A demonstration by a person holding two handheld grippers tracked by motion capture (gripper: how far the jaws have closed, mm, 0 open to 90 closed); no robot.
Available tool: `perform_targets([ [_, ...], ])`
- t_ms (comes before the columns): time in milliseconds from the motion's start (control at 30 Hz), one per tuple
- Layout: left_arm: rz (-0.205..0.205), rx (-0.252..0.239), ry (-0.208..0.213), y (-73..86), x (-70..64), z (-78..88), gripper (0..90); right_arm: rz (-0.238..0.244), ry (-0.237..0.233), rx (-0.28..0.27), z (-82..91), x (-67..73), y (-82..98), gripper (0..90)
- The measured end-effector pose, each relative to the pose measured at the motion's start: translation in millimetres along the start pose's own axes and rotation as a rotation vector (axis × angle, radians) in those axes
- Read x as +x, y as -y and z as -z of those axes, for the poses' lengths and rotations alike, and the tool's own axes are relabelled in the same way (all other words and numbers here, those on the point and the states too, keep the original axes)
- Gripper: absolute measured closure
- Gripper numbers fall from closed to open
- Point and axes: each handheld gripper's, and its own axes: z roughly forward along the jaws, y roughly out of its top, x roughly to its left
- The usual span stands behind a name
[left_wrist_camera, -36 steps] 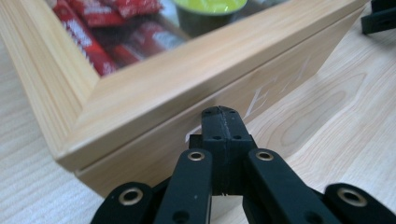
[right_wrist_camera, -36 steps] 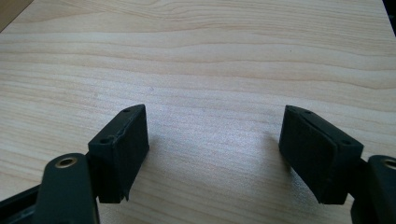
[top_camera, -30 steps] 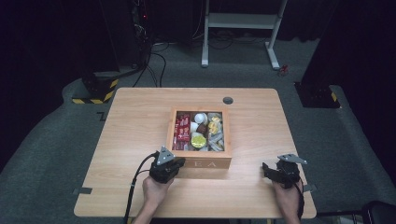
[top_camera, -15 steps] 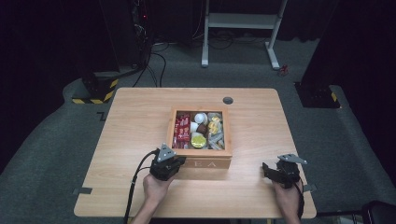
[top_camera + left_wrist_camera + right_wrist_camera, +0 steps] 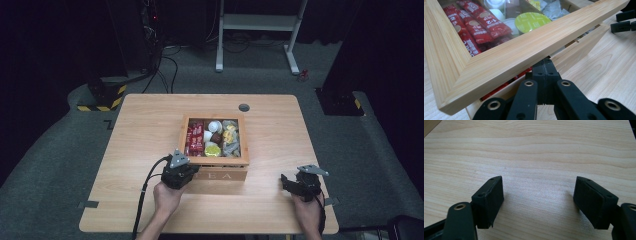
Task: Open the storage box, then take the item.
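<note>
The high view sits above the near edge of the table (image 5: 150, 130), looking forward and down, far enough back to catch the floor around it. The left gripper view is jammed right up against the wooden box (image 5: 506, 62), peeking under its raised lid, I think. The right gripper view looks low across bare tabletop. The box (image 5: 220, 172) shows in both the high and left views.

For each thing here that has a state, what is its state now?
Box lid: lifted a little at its front edge, tilted.
Wooden tea box: slightly open, full of sachets and capsules.
Left hand-held gripper: shut, tips under the lid edge.
Right hand-held gripper: open, holding nothing, over bare table.
</note>
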Motion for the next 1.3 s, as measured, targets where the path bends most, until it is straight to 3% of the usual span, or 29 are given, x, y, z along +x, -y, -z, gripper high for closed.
perform_targets([
  [667, 0.058, -0.029, 0.011, -19.1, 10.3, 6.1, 86.2, -0.001, 0.001, -0.001, -0.3, 0.1, -0.2, 24.2],
  [1000, 0.036, -0.060, 0.005, -38.8, 11.9, 14.9, 81.5, 0.002, -0.001, 0.001, 0.0, 0.1, -0.1, 24.2],
  [1233, 0.078, -0.080, -0.005, -46.0, 17.8, 17.4, 76.2, 0.008, -0.001, -0.001, 0.1, -0.1, 0.0, 24.2],
  [1300, 0.074, -0.081, -0.008, -48.2, 18.3, 18.3, 76.9, 0.008, -0.001, -0.001, 0.1, -0.1, 0.0, 24.2],
])
